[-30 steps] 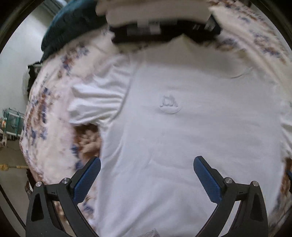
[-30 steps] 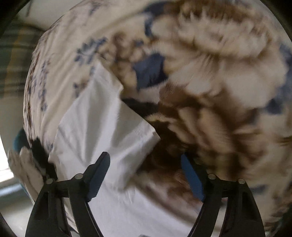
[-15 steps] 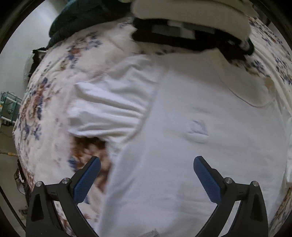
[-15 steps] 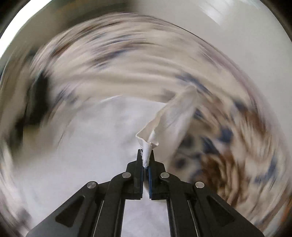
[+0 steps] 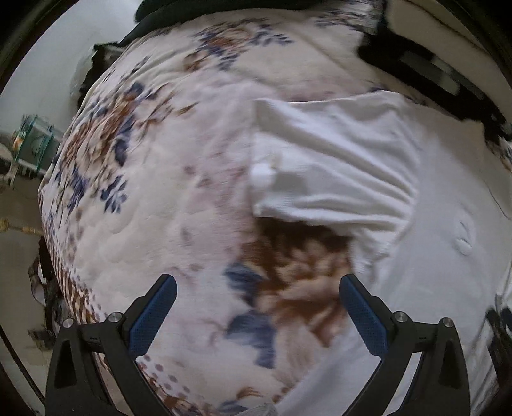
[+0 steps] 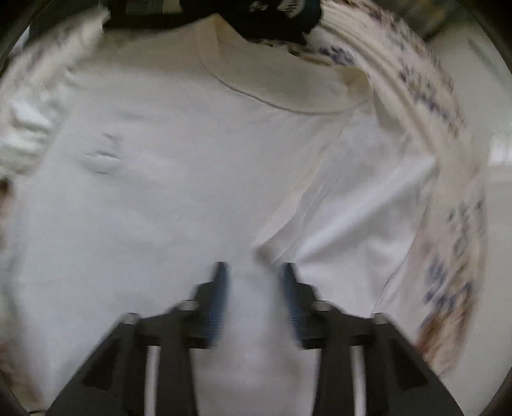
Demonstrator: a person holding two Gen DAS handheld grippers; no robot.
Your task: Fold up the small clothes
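Note:
A white T-shirt [image 6: 166, 198] lies flat, front up, on a floral bedspread [image 5: 153, 179]. In the right wrist view its right sleeve [image 6: 348, 204] lies folded inward onto the body, and my right gripper [image 6: 252, 288] is partly open and empty just above the shirt, beside the sleeve's tip. In the left wrist view the shirt's other sleeve [image 5: 329, 172] lies spread out and wrinkled to the side. My left gripper [image 5: 256, 307] is wide open and empty over the bedspread, below and left of that sleeve.
Folded black and white clothes [image 5: 425, 54] are stacked beyond the shirt's collar. A dark garment [image 5: 166, 12] lies at the far end of the bed. The bed's left edge [image 5: 48, 224] drops to the floor, where a teal rack [image 5: 32, 144] stands.
My right gripper carried the right sleeve inward over the shirt's body, then opened and let it go. My left gripper swung left, off the shirt's body toward the spread-out left sleeve.

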